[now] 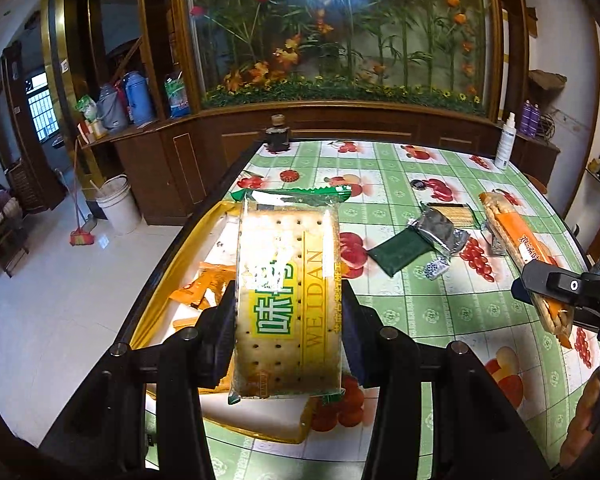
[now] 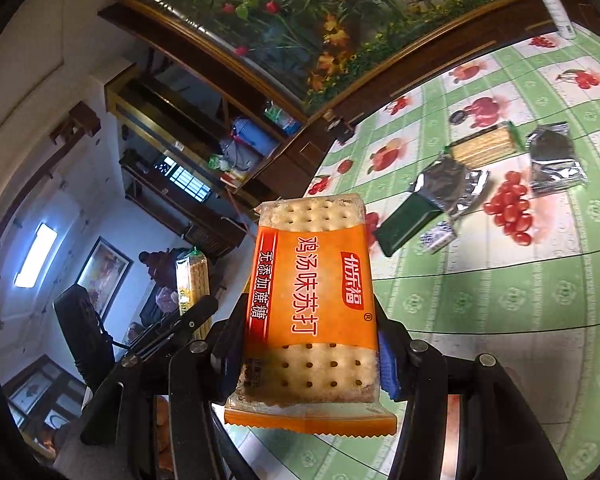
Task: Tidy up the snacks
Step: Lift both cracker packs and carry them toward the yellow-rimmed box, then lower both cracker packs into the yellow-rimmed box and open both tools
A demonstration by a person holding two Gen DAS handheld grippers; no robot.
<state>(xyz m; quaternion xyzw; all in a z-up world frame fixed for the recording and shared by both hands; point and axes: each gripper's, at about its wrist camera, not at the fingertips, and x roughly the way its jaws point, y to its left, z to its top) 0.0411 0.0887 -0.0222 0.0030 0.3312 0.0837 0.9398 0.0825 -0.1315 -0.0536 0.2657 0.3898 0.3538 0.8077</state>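
Labels first: green cracker pack [image 1: 288, 300] reads "WEIDAN" in gold on a yellow side band, w/ large white Chinese characters on green-yellow; the last is 味, the rest blurred by glare. Orange cracker pack [image 2: 310, 312] reads 鸡汤味苏打 in white on orange, 无添加蔗糖 on a red strip, and a red brand badge, approx. 优乐福, w/ ® mark.

Left gripper [image 1: 290, 312] points fwd over the table's left edge; jaws clamped on green cracker pack at both long sides, pack lifted clear, above the yellow tray [image 1: 180, 256]. Orange wrappers [image 1: 204, 284] lie inside that tray. Pack is clear film w/ green crimped ends; pale perforated crackers show through.

Right gripper [image 2: 310, 344] is rolled strongly, so the table [image 2: 500, 300] appears tilted; jaws closed on orange cracker pack at its lower half, pack held in air, off the table. In left wrist view the same pack [image 1: 520, 240] extends fwd from the right gripper [image 1: 556, 292] at the table's right side. Crackers visible top and bottom of the orange band; serrated orange seal at near end.

On the fruit-print cloth, between the two grippers: silver foil packs [image 2: 452, 186], an open cracker stack [image 2: 484, 146], a dark green pouch [image 1: 398, 250], a small blue-white packet [image 1: 436, 268]. White spray bottle [image 1: 506, 142] and dark jar [image 1: 278, 134] stand at the far edge.
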